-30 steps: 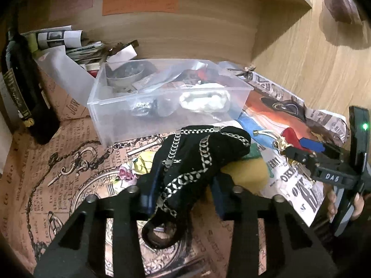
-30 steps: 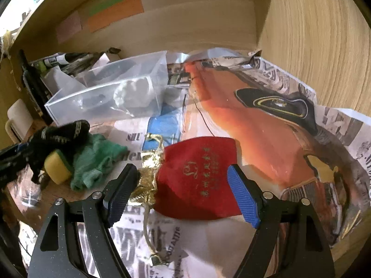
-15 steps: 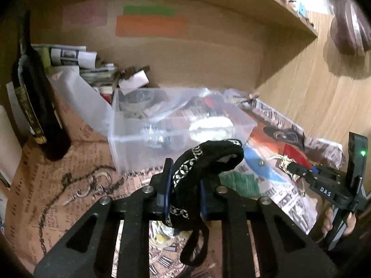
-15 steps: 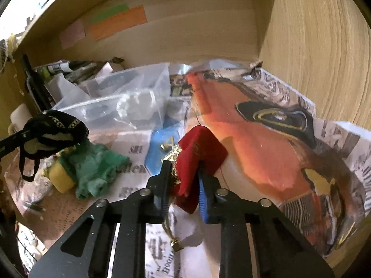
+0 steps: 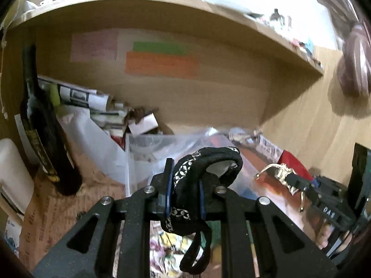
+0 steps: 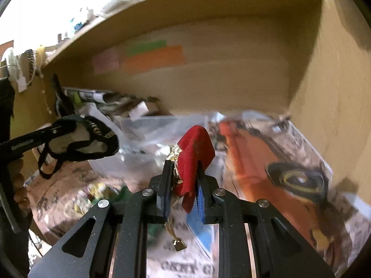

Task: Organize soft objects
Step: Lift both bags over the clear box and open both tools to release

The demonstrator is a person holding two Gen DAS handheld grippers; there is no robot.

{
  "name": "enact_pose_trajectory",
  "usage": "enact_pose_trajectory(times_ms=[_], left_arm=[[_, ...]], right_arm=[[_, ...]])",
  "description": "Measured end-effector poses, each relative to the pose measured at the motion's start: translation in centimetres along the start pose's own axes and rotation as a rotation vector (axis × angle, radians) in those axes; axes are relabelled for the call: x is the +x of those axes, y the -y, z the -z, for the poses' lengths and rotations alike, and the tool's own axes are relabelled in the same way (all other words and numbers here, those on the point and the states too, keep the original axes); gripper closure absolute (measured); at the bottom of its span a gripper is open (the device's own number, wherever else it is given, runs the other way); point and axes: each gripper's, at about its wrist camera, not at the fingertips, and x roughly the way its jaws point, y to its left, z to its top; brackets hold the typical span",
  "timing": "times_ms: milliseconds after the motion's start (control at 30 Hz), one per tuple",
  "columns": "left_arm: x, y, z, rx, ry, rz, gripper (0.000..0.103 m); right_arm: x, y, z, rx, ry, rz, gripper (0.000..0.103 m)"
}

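Observation:
My left gripper point(image 5: 184, 186) is shut on a black fabric pouch point(image 5: 204, 162) with a white chain pattern, held above the desk in front of the clear plastic bin point(image 5: 148, 148). The pouch also shows at the left of the right wrist view point(image 6: 92, 139). My right gripper point(image 6: 183, 187) is shut on a red velvet pouch point(image 6: 194, 153) with gold trim and a dangling gold cord point(image 6: 177, 243), lifted off the newspaper. The red pouch also shows in the left wrist view point(image 5: 294, 164), with the right gripper point(image 5: 299, 183) holding it.
A dark wine bottle point(image 5: 44, 139) stands at the left. Rolled newspapers point(image 5: 81, 97) and clutter lie behind the bin. A wooden shelf point(image 5: 162, 11) hangs overhead, and a wood wall point(image 6: 336, 92) closes the right. Newspaper with an orange print point(image 6: 255, 157) covers the desk. Something green point(image 6: 123, 192) lies below.
Both grippers closed on their pouches and lifted them off the desk. Both views now tilt upward toward the shelf.

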Motion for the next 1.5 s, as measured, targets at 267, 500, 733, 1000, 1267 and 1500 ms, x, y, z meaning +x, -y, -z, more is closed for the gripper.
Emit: enact_pose_trajectory(times_ms=[267,500,733,1000,1267,1500], left_arm=[[2.1,-1.2,-2.5,-0.029,0.026,-0.047,0.086],[5.9,-2.2,-2.9,-0.047,-0.017,-0.109,0.085],[10.5,-3.8,-2.5,-0.065,-0.093,-0.165,0.085],[13.9,-4.1,-1.1,-0.043,-0.166,-0.190,0.085],[14.6,-3.4,-0.2,-0.009,-0.219,-0.175,0.075],[13.0,-3.2,0.6,0.003,-0.228,-0.143,0.056]], right_arm=[[2.4,-1.8,-3.2,-0.037,0.031,-0.087,0.087],[5.5,-3.5,-5.1,-0.070,0.007,-0.130,0.087],[10.0,-4.1,-5.7,-0.072,-0.086,-0.149,0.087],[14.5,-4.6,-4.8,-0.073,-0.212,-0.158,0.087],[16.2,-5.1,-3.5,-0.118,-0.293,-0.117,0.081],[15.7,-5.2,-3.2,-0.161,-0.295,-0.101,0.047]])
